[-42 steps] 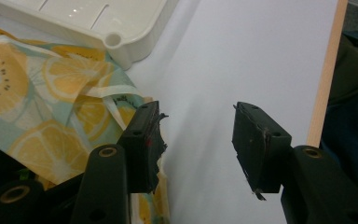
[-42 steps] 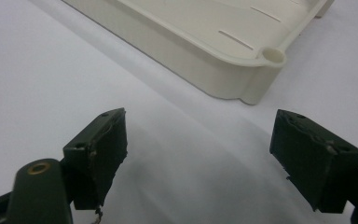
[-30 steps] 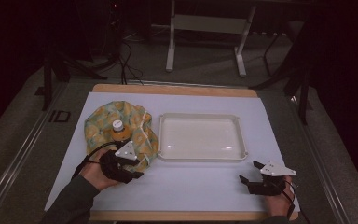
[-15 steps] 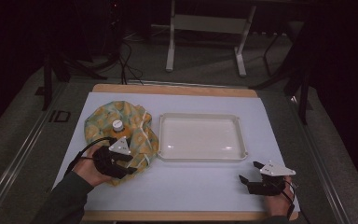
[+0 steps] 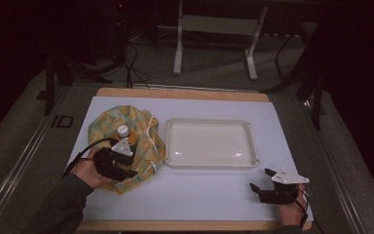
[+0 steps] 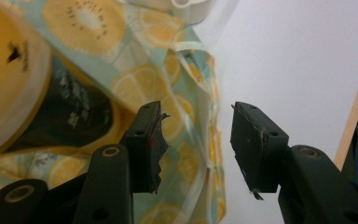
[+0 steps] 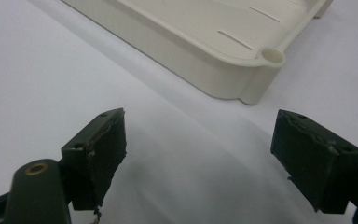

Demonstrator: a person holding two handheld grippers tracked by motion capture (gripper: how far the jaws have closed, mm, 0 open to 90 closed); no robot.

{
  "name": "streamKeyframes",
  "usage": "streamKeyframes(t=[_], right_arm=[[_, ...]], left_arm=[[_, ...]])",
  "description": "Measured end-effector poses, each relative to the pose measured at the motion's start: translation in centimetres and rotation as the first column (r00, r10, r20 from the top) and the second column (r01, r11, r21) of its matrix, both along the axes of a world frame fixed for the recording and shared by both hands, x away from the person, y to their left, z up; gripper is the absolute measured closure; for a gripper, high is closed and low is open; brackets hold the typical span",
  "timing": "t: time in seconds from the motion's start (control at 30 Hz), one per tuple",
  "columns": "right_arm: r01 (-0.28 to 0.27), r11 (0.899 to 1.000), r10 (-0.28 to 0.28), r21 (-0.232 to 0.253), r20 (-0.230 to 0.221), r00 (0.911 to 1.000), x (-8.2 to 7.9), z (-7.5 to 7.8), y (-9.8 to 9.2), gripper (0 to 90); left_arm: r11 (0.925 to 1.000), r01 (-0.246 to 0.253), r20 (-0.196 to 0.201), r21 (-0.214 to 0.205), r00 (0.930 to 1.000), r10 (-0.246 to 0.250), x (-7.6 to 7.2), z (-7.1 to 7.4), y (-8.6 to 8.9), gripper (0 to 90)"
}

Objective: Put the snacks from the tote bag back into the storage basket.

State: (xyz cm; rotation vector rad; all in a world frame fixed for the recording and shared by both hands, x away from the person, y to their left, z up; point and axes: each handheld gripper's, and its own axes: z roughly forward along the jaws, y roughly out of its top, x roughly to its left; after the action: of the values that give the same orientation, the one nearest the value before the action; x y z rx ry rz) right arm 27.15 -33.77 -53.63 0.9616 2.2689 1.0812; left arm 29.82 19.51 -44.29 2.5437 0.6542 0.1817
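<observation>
We list the white surface (image 5: 214,204) across the frame's middle. Centre: a cream tray (image 5: 209,163). Left of centre, touching the tray's edge: a lemon-print cloth bag (image 5: 141,127) around a white-capped bottle (image 5: 122,130). Lower left: our left gripper (image 5: 126,168) over the bag's near edge, jaws apart astride the cloth. Lower right: our right gripper (image 5: 262,179), jaws wide apart, holding nothing.

White-covered tabletop (image 5: 214,200) with a wood edge showing at 12 and 6 o'clock; a lemon-print cloth bag (image 5: 141,126) sits around 9 o'clock; a cream tray (image 5: 209,163) lies dead centre, just beside the bag on its 3 o'clock side.
</observation>
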Motion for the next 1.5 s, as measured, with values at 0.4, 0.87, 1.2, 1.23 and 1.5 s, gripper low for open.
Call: streamKeyframes(t=[0.4,0.87,1.2,1.23,1.5], right_arm=[[0.000,1.000,0.000,0.000,0.000,1.0000,0.0,0.0,0.0,17.6],[0.001,1.000,-0.001,0.001,0.001,1.0000,0.0,0.0,0.0,17.5],[0.000,1.000,0.000,-0.001,0.001,1.0000,0.0,0.0,0.0,17.5],[-0.001,1.000,0.001,-0.002,0.000,1.0000,0.0,0.0,0.0,17.5],[-0.001,1.000,0.001,0.000,0.000,1.0000,0.0,0.0,0.0,17.5]], left_arm=[[0.9988,-0.039,-0.006,0.031,0.9992,0.039,0.4,0.4,1.6,53.0],[0.9943,-0.086,-0.018,0.063,0.9960,0.087,1.2,0.8,2.9,52.6],[0.9904,-0.118,-0.014,0.072,0.9927,0.120,1.9,1.8,3.8,52.0],[0.9898,-0.123,-0.014,0.073,0.9922,0.124,2.0,1.9,4.0,52.0],[0.9870,-0.146,0.004,0.066,0.9892,0.146,2.4,3.1,4.6,50.0]])
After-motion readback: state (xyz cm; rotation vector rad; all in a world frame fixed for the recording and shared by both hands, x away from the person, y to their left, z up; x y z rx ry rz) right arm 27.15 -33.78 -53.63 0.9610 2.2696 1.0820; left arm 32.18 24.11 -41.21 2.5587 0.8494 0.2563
